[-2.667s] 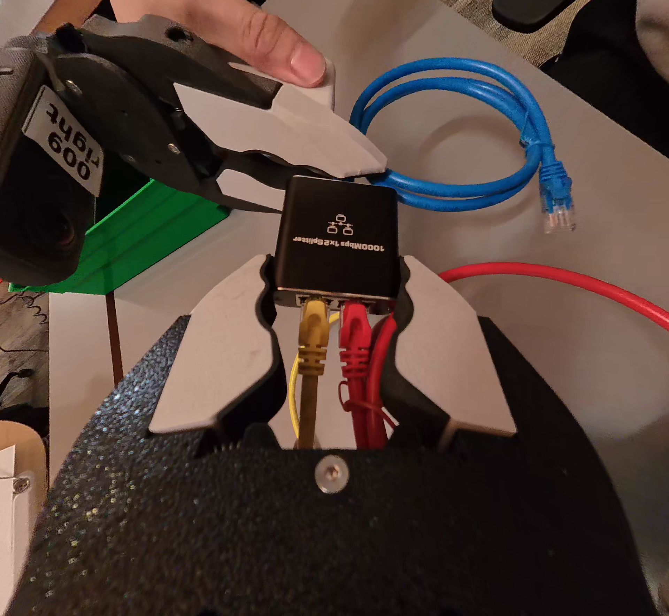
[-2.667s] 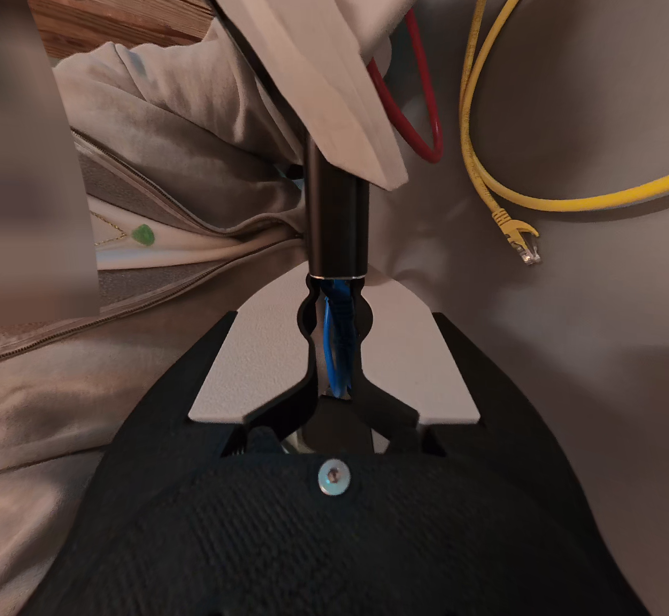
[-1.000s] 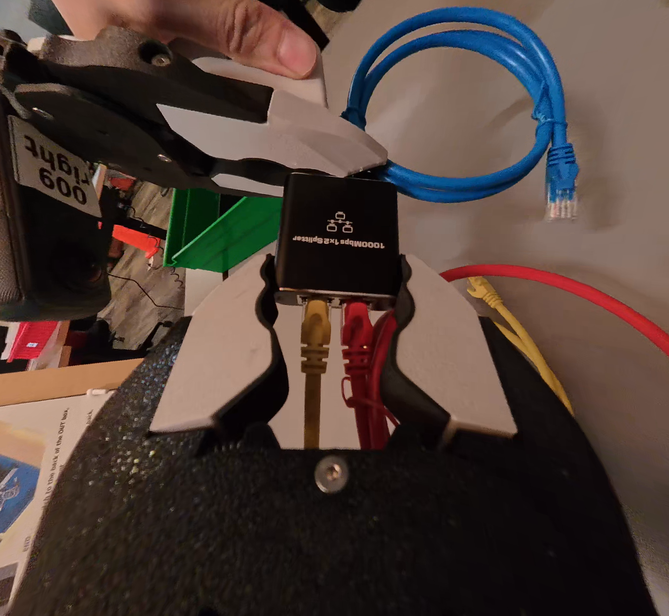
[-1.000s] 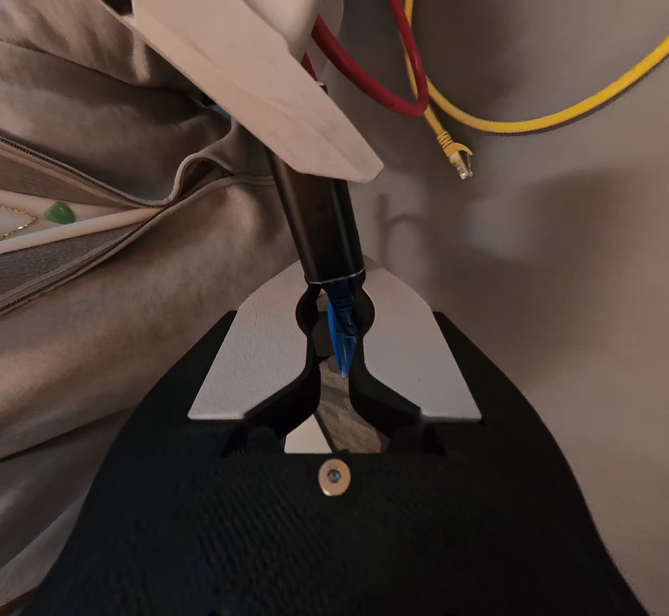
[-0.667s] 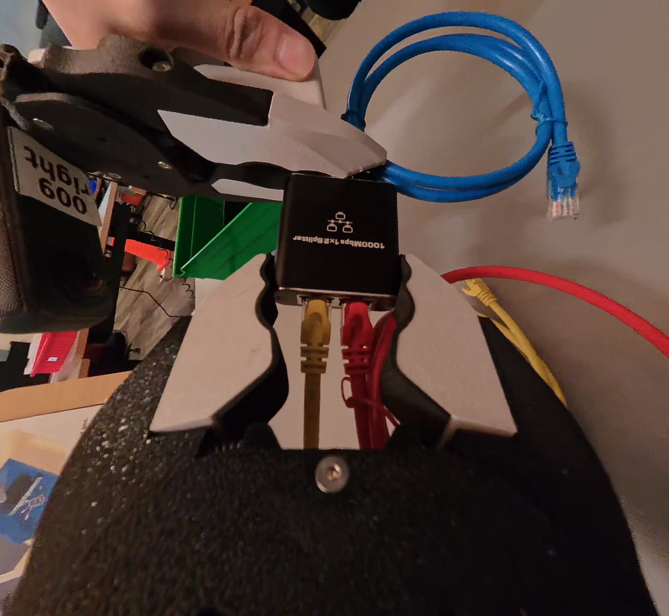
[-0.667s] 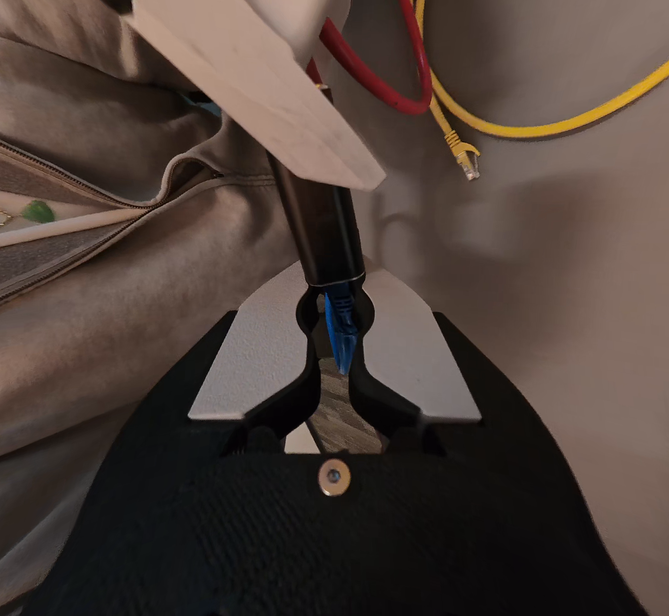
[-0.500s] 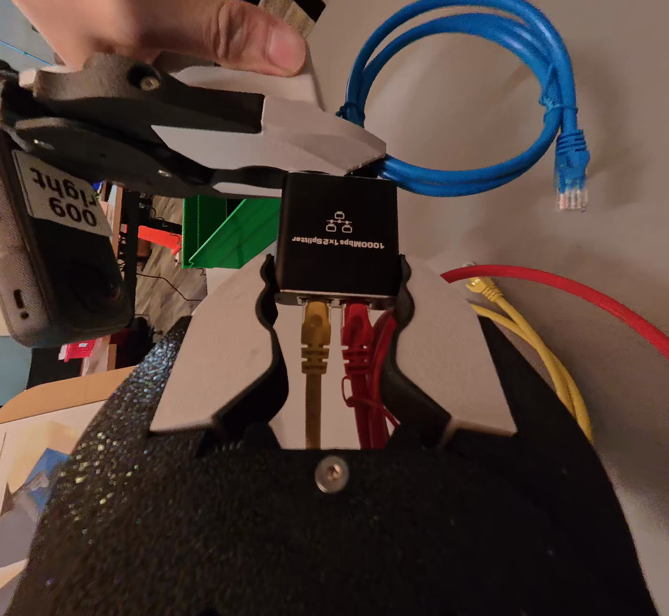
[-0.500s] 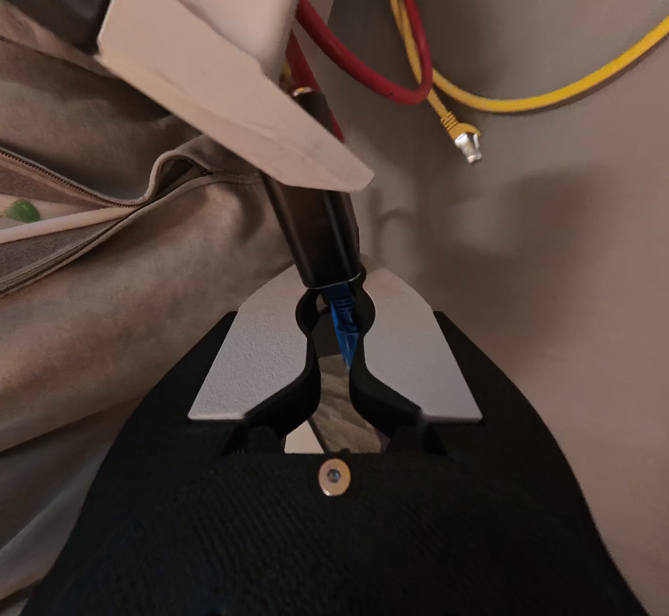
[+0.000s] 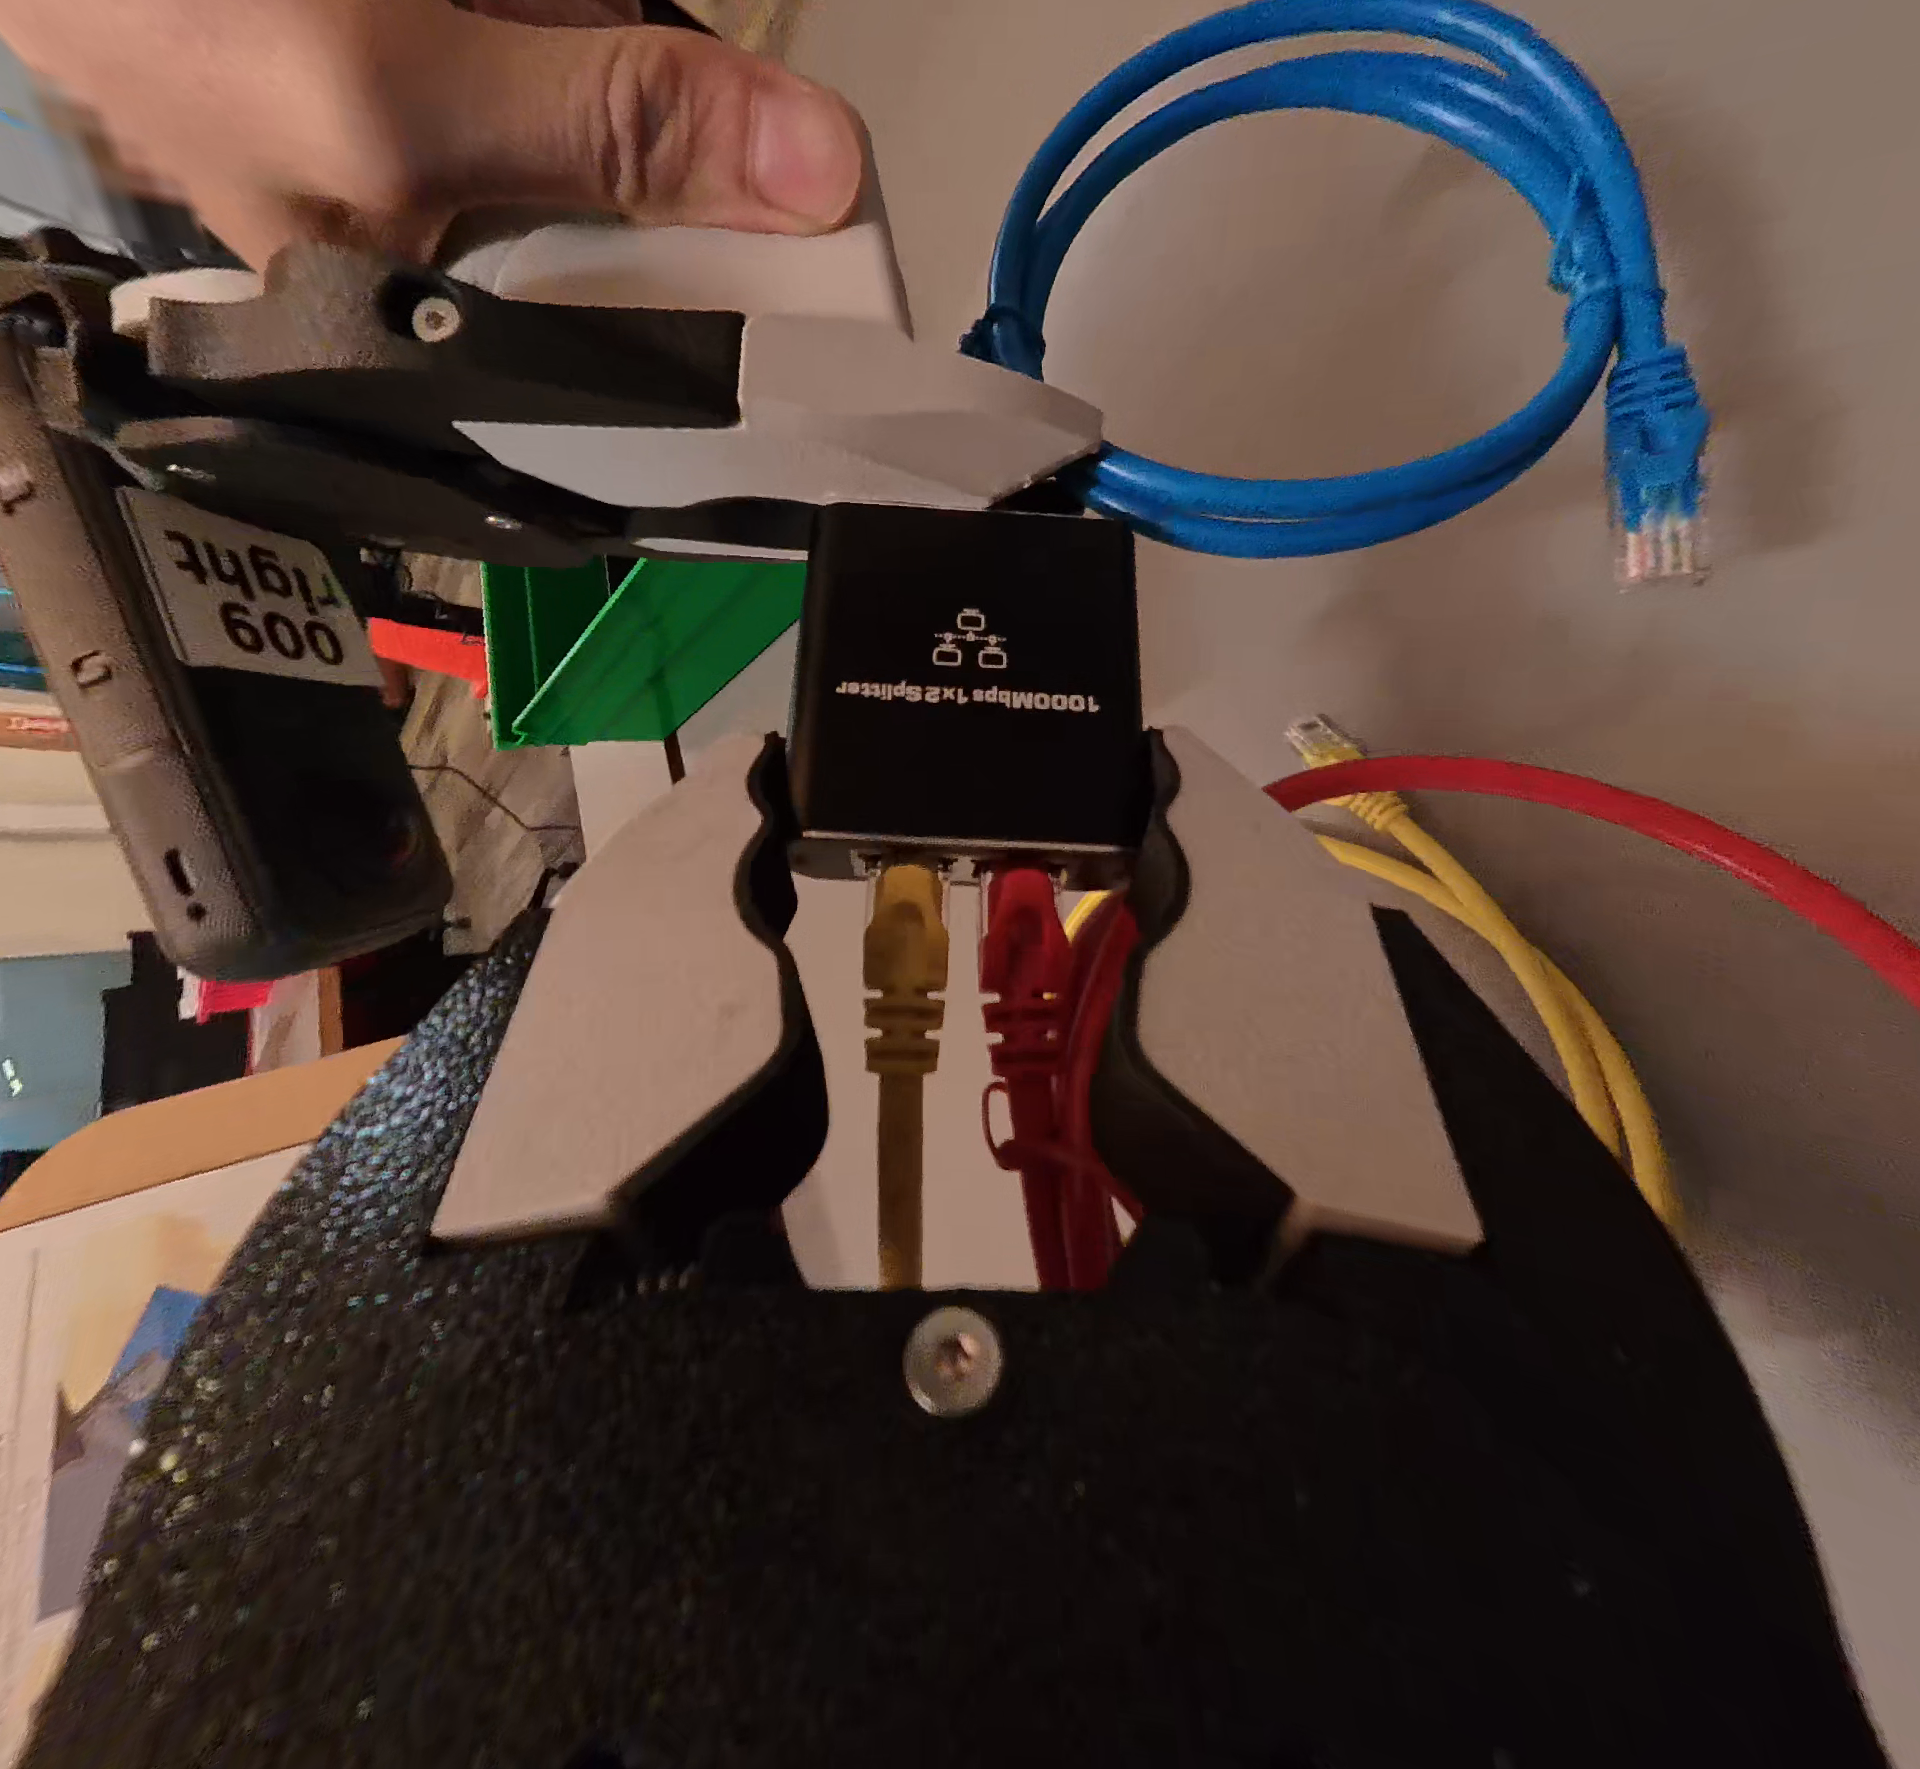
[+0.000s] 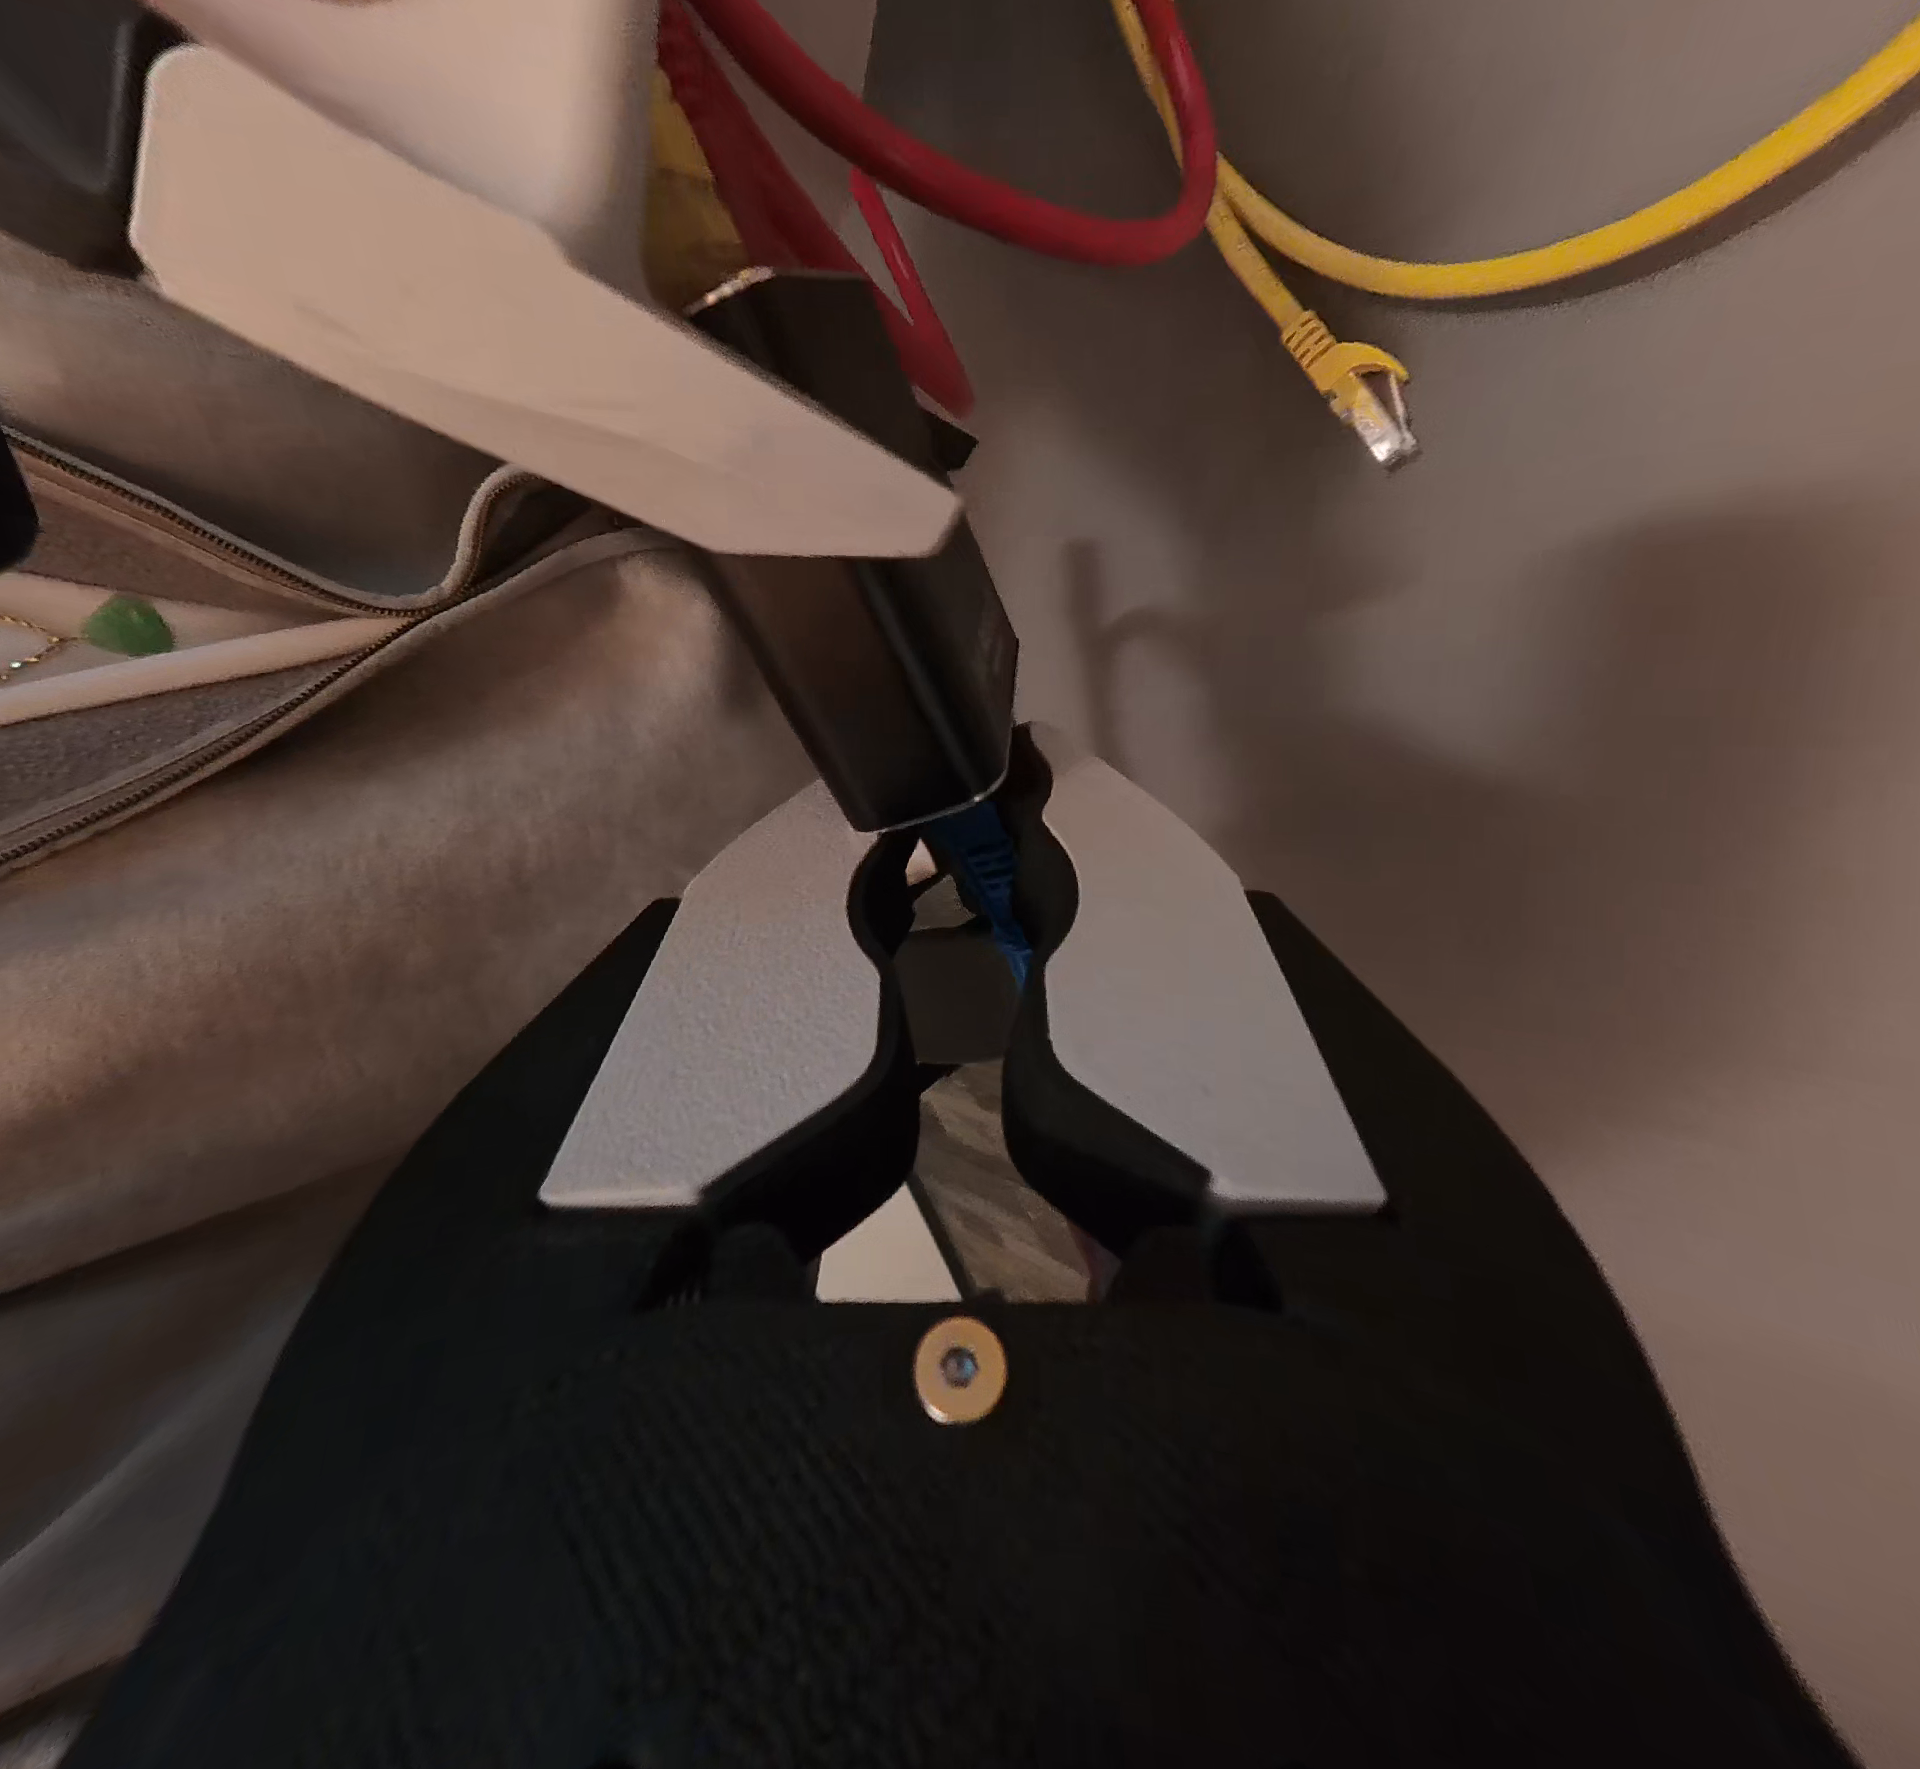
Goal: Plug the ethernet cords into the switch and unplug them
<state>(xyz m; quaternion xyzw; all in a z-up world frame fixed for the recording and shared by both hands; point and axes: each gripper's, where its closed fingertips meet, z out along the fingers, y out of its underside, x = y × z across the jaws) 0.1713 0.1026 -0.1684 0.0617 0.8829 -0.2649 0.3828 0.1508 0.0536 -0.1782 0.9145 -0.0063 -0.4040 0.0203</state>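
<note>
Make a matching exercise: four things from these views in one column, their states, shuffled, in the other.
Things:
1. switch
2. yellow plug
3. red plug
4. blue cord's free plug

States:
A. in the switch's right near port
B. dangling, unplugged
C. clamped by the left hand-held gripper
D. in the switch's left near port

Pairs: 1-C, 2-D, 3-A, 4-B

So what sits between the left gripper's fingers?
In the left wrist view, the black switch is clamped between the left gripper fingers, with yellow plug and red plug behind it.
</note>
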